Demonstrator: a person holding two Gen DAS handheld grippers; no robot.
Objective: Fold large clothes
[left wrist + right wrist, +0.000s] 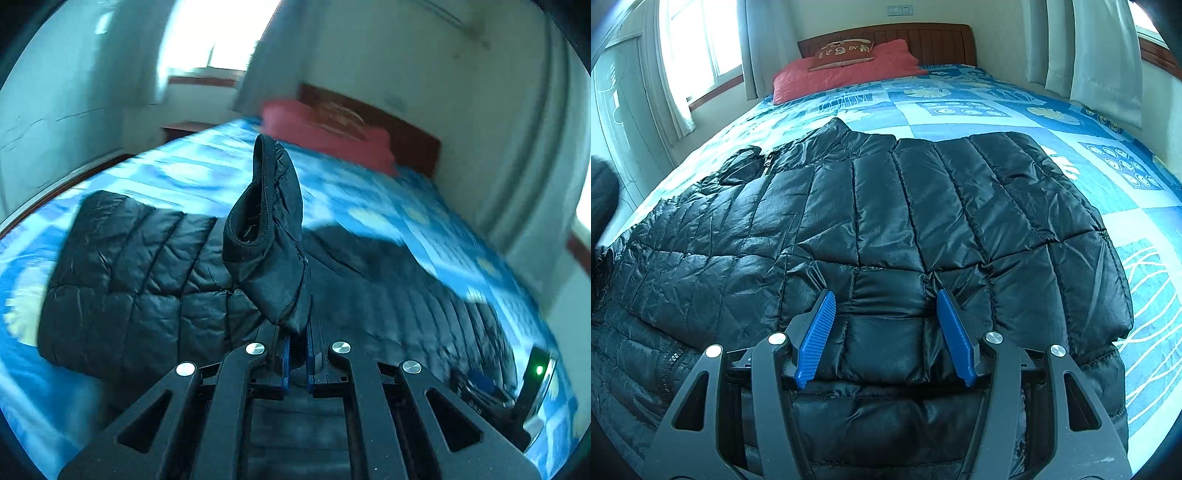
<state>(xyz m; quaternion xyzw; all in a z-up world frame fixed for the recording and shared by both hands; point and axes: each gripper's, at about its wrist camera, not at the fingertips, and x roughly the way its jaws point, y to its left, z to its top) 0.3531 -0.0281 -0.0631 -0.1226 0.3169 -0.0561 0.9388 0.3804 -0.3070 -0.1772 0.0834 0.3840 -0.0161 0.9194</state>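
Black quilted puffer jacket [886, 221] spread on bed, beneath parted, empty right tongs [886, 321]. Left tongs [297, 345] clamped on elastic sleeve cuff [266, 229]. Likely light, soft, slippery; best gripped at seams.

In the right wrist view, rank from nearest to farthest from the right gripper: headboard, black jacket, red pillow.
1. Black jacket, directly under the right gripper, between its open fingers.
2. Red pillow, upper left, at the bed's head.
3. Headboard, behind the pillow, against the wall.
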